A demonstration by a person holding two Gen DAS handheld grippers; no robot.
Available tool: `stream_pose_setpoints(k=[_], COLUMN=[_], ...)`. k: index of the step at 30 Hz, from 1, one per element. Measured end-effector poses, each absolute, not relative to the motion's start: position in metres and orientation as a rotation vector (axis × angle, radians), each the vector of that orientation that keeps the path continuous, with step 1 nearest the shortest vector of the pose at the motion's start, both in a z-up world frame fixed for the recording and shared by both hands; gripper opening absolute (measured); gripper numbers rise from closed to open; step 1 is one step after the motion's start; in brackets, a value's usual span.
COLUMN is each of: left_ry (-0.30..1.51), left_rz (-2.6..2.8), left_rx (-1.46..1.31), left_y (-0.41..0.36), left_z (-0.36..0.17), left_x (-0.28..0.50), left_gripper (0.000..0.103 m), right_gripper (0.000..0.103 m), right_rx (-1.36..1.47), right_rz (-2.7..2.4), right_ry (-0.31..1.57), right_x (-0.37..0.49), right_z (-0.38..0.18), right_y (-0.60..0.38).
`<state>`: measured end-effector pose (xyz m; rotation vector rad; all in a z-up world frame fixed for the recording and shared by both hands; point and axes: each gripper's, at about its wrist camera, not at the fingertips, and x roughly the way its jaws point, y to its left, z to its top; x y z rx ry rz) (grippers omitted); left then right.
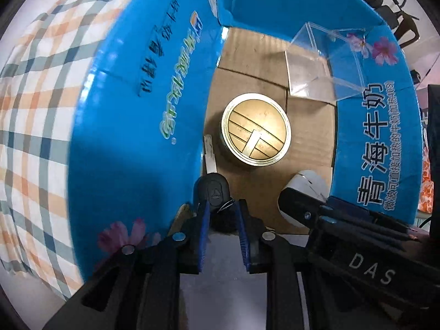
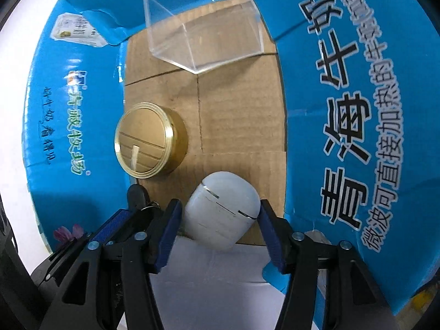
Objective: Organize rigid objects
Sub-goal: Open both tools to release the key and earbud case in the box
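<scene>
Landmark: the blue cardboard carton [image 2: 357,110], open-topped, with printed glossy flaps folded outward and a bare corrugated floor. Judged step: placement of two items into the carton, with both grippers lowered at its near wall. At the far end of the carton floor rests a clear acrylic box [image 2: 203,27], hard, sharp-edged and tilted on one corner. Left of centre on the floor stands a round brass-coloured tin [image 2: 150,140], smooth metal with a grooved lid. Near the carton's near wall, the right gripper [image 2: 220,214] brackets a white earbud case [image 2: 222,209], a rounded matte plastic shell; the jaws stand wide, and contact with the pads cannot be confirmed. In the near-left corner, the left gripper [image 1: 222,209] is closed to a narrow gap on a black car key [image 1: 211,192], a plastic head with metal blade and wire ring. Next move, as judged: part the jaws, then withdraw each gripper straight upward, clear of the flaps.
</scene>
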<state>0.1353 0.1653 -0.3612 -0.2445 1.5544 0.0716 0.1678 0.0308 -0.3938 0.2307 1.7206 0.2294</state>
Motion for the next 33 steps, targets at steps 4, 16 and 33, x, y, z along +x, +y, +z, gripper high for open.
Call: stream_pose_setpoints(k=[4, 16, 33], left_ry=[1.538, 1.454, 1.290], left_rz=[0.087, 0.101, 0.159], left_rx=[-0.235, -0.127, 0.018], left_y=[0.167, 0.154, 0.130], left_z=[-0.349, -0.308, -0.226], left_x=[0.136, 0.122, 0.096], left_gripper=[0.025, 0.103, 0.103], right_gripper=[0.072, 0.100, 0.101], right_rx=[0.213, 0.012, -0.011], right_rz=[0.243, 0.249, 0.343], right_ry=[1.705, 1.586, 1.418], right_x=[0.171, 0.178, 0.129], right_z=[-0.384, -0.327, -0.226], right_y=[0.032, 0.027, -0.012])
